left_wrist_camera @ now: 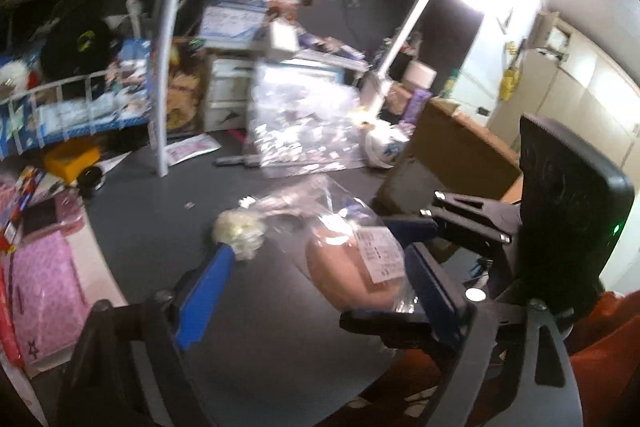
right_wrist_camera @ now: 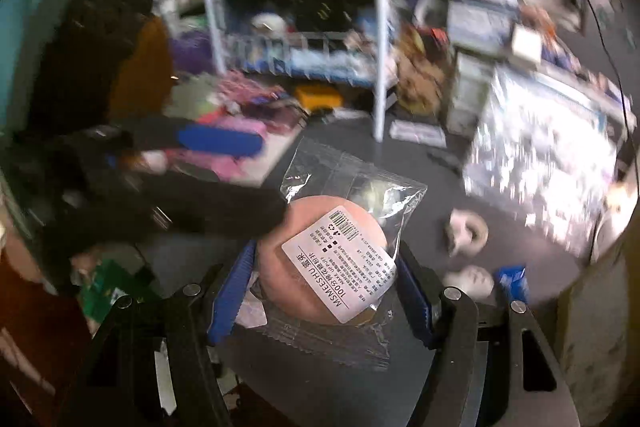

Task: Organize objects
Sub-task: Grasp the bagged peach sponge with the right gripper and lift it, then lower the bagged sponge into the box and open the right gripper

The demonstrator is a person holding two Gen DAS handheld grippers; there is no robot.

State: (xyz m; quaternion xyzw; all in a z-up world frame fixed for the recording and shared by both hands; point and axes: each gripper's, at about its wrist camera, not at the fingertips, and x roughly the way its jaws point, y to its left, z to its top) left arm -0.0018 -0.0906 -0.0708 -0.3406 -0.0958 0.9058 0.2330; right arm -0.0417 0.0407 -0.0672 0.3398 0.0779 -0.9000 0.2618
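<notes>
So, starting on my left: a pink notebook (left_wrist_camera: 44,291) sits at the far edge of the dark desk (left_wrist_camera: 168,219), with a yellow box (left_wrist_camera: 72,157) behind it under the white rack (left_wrist_camera: 168,39). My left gripper (left_wrist_camera: 320,291) is spread wide with nothing between its blue pads (left_wrist_camera: 208,291). Just past the left pad there's a small white fluffy ball (left_wrist_camera: 240,229) lying on the desk. Moving right, the makeup puff (left_wrist_camera: 352,271) in its clear bag is right by my other pad, and from this camera I can see the right gripper (left_wrist_camera: 404,267) reaching in over it.

Switching to the right wrist camera: the right gripper (right_wrist_camera: 324,279) has the makeup puff (right_wrist_camera: 320,263) squeezed between its blue pads (right_wrist_camera: 232,291), white label facing up. It's held over the desk (right_wrist_camera: 516,251). Further right, a roll of tape (right_wrist_camera: 466,231) lies on the desk, with a little blue packet (right_wrist_camera: 512,281) near it. Everything in the background is blurry.
</notes>
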